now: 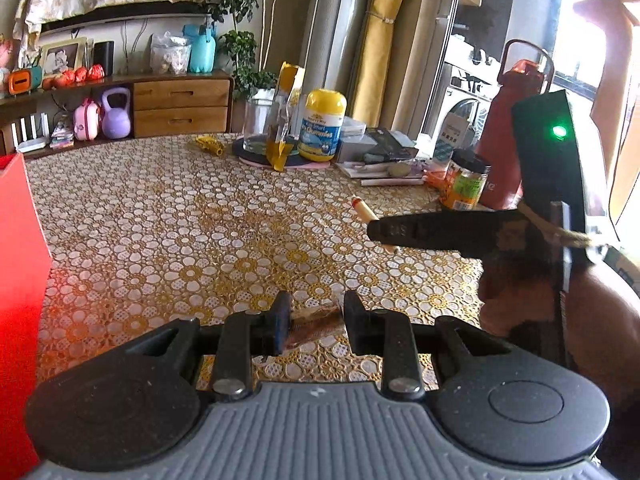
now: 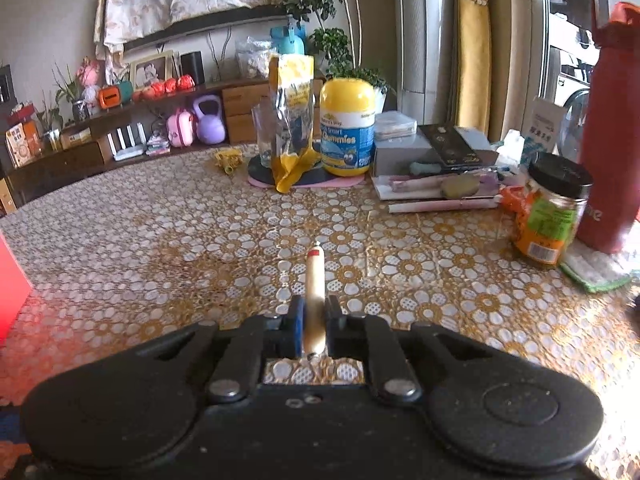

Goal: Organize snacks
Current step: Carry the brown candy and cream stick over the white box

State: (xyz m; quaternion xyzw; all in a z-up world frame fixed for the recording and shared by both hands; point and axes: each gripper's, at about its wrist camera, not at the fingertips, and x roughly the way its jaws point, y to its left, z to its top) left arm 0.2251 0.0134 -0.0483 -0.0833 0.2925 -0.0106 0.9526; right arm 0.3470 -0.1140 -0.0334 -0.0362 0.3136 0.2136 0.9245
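Observation:
In the left wrist view my left gripper point(image 1: 318, 318) is shut on a small brown snack packet point(image 1: 316, 326), held just above the flowered tablecloth point(image 1: 180, 232). To its right, my right gripper point(image 1: 378, 232) comes in from the side with a pale sausage stick point(image 1: 364, 212) with a red tip. In the right wrist view the right gripper point(image 2: 315, 322) is shut on that sausage stick point(image 2: 314, 284), which points forward along the fingers, over the tablecloth point(image 2: 180, 248).
A red box point(image 1: 20, 280) stands at the left edge, also a red box point(image 2: 10, 280) in the right view. At the back stand a yellow pouch point(image 2: 292, 120), a gummies bottle point(image 2: 347, 128), stacked boxes point(image 2: 432, 152), a black-lidded jar point(image 2: 552, 212) and a red flask point(image 2: 612, 128).

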